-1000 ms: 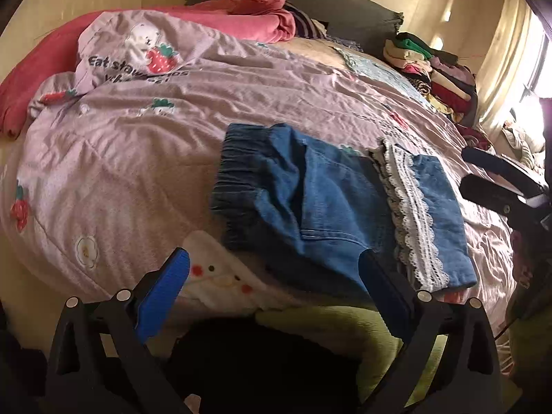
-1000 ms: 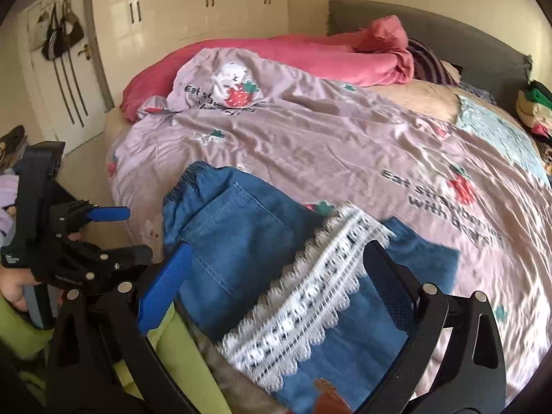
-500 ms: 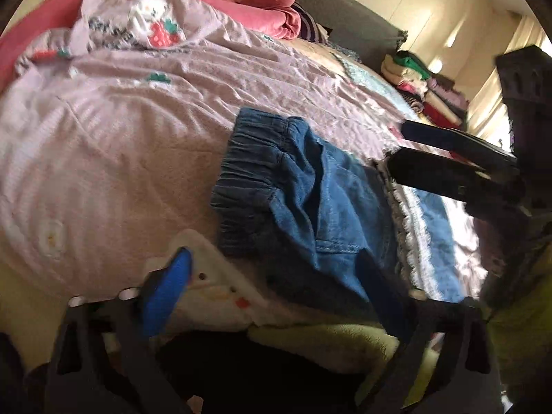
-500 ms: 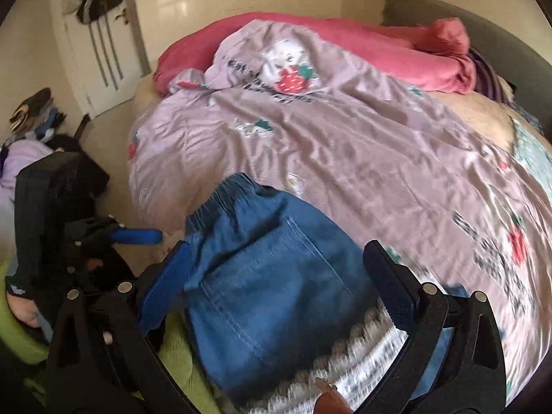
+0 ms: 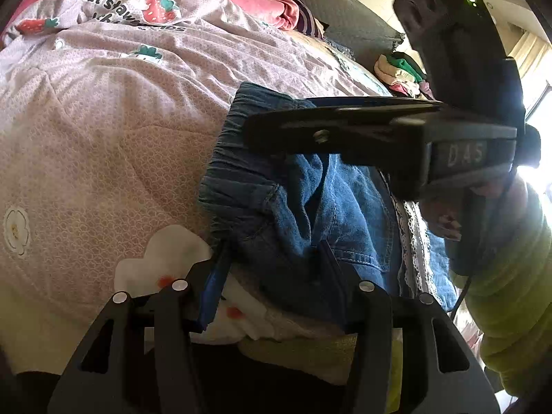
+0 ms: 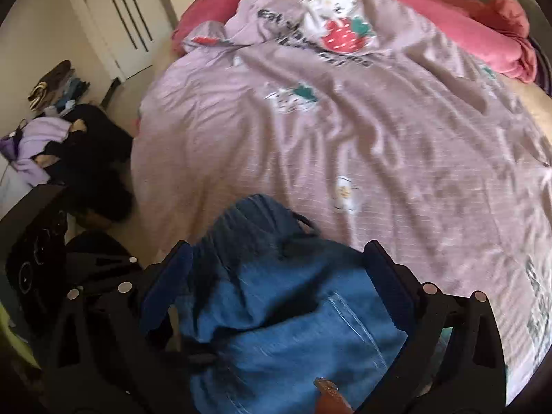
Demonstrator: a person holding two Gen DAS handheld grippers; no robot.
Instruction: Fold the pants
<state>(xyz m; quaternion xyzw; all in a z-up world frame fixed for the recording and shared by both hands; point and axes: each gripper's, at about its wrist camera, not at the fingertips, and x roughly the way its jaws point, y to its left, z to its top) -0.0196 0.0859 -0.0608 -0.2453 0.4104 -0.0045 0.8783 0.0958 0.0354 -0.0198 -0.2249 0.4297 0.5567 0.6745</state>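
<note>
Left wrist view is showing us the pants (image 5: 293, 207), small blue denim ones with an elastic waistband and a white lace trim (image 5: 412, 238), lying on the pink bedspread (image 5: 103, 138) at the near edge of the bed. Our left gripper (image 5: 272, 269) has just been closing, and a raised bunch of denim beside the waistband is sitting between its jaws; we cannot tell whether the pads are pressing on it yet. Our right gripper (image 6: 276, 289) is reaching across just beyond the left jaws. In the right wrist view its jaws are standing wide apart, with the waistband end of the pants between and beneath them and nothing pinched.

We are judging the cloth to be light and soft but thicker than a shirt: denim holds a crease, drags a little on the bedspread, and bunches at the gathered elastic. Lace looks delicate and could snag, so we are keeping away from it. Best hold, we think, is on the waistband corners, where the doubled seam is giving the pads something firm to bite, one corner for each gripper.
</note>
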